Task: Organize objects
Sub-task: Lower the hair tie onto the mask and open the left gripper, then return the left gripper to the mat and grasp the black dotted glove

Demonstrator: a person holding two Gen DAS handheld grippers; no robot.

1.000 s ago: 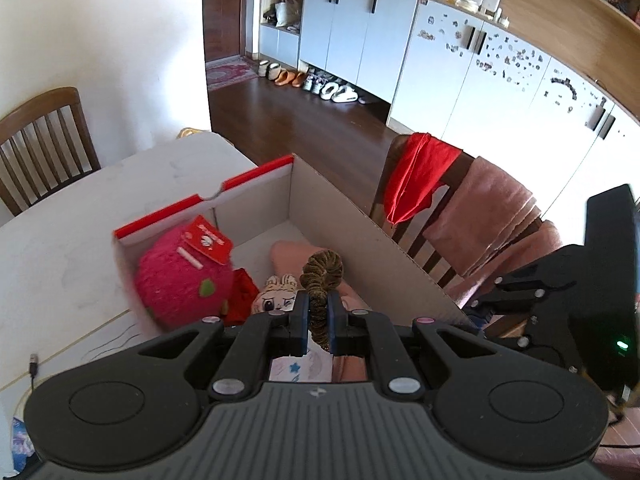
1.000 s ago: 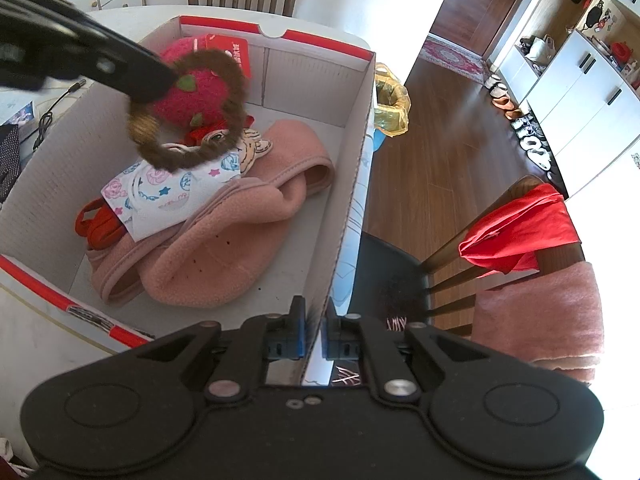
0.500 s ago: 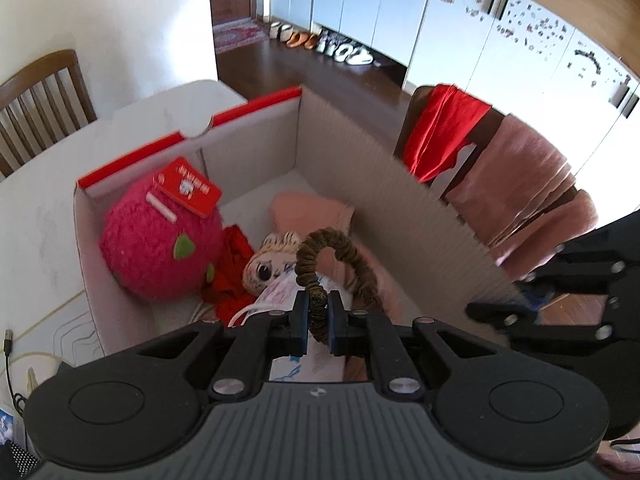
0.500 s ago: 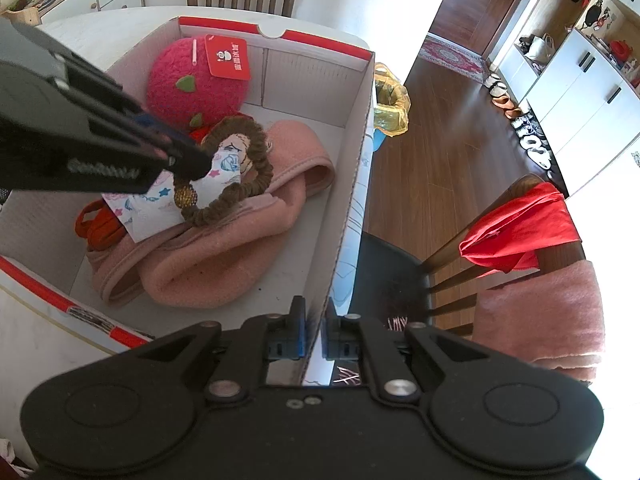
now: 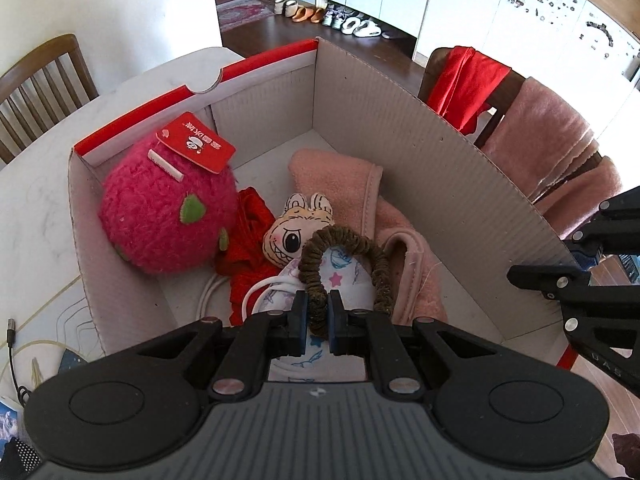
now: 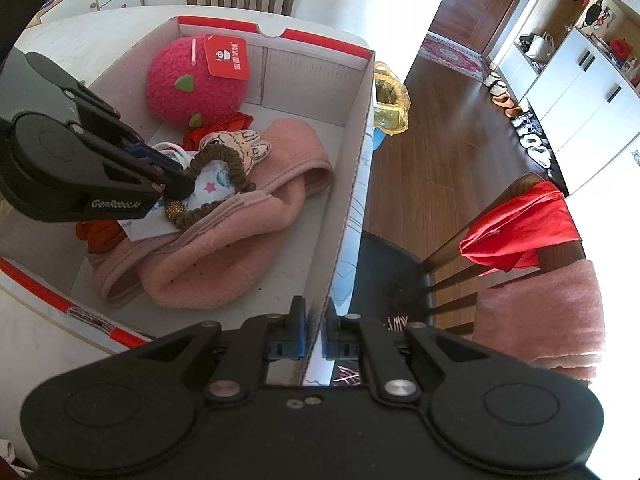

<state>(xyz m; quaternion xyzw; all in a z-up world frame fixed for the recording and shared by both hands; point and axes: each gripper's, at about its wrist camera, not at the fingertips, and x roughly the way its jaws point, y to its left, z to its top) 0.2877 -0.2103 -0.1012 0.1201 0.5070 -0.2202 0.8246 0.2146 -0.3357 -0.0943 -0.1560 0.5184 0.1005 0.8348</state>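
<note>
Holding a brown scrunchie [image 5: 345, 256] pinched between its pads, the left gripper [image 5: 318, 312] is down inside the box [image 5: 440, 184], with the loop lying on the patterned cloth [image 6: 210, 186] beside the rabbit doll [image 5: 294, 232]. In the right wrist view the scrunchie [image 6: 216, 184] appears to touch the cloth and the pink towel [image 6: 224, 256] beneath.

The right gripper [image 6: 316, 332] is pressed onto the box's near side wall, the thin cardboard edge between its pads.

Box contents: a pink plush ball [image 5: 168, 216] with a red tag at the far corner, a red fabric item [image 5: 250, 256] and a white cord [image 5: 224, 292] by the doll.

Risks, as judged:
- On release, the elastic fabric may cling to a pad and lift back out with the gripper.
- Opening low in the clutter could catch the cord or cloth and drag them.
- The loop rests on a sloping pile; it may slide towards the towel's fold.
- If the right grip slackens, the light box could shift on the counter [image 5: 52, 176].
</note>
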